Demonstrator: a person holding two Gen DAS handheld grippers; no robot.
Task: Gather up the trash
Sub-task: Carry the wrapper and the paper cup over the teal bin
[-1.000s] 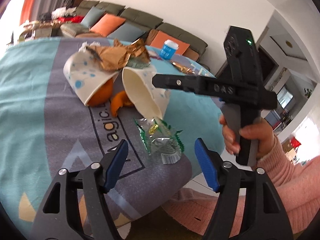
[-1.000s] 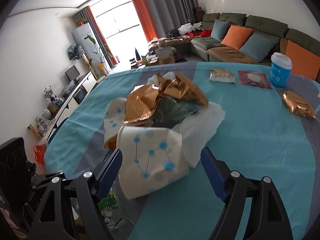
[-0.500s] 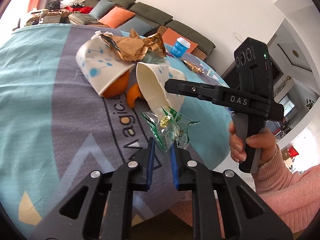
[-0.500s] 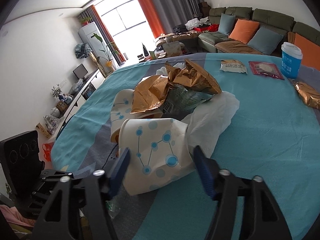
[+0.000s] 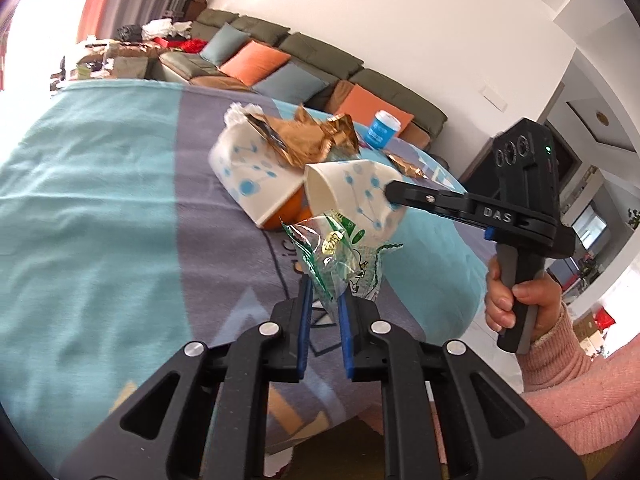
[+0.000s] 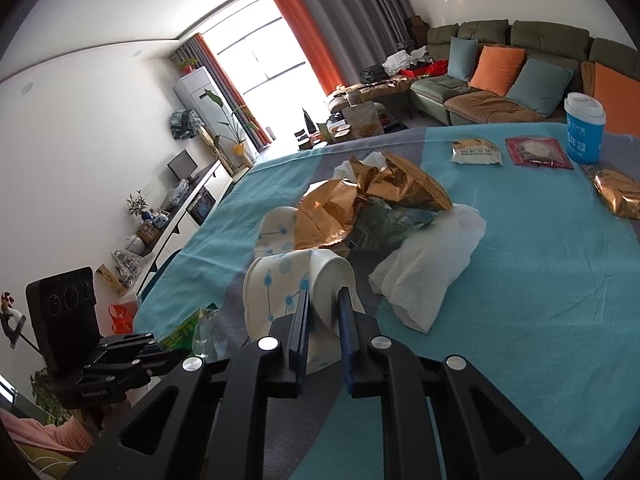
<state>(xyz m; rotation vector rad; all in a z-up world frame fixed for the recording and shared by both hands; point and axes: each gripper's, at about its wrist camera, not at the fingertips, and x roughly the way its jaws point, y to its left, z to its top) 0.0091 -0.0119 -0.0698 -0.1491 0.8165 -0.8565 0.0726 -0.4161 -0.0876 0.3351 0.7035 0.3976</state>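
Trash sits heaped on my teal-and-grey tablecloth, and I take the crumpled gold foil snack bag atop that heap as my landmark. My left gripper is pinched tight on a clear green-printed plastic wrapper, held just in front of the gold bag and raised off the cloth, I judge so it can be carried away. My right gripper has just been closing and now squeezes the crushed white paper cup with blue dot-and-line print, lying on its side below the gold bag; clamping the soft wall flat should keep it from slipping. A second matching cup lies behind, over something orange. White tissue rests right of the bag. Beyond it stands a blue cup with a white lid; its writing is too small to read. "DAS" shows on my right tool.
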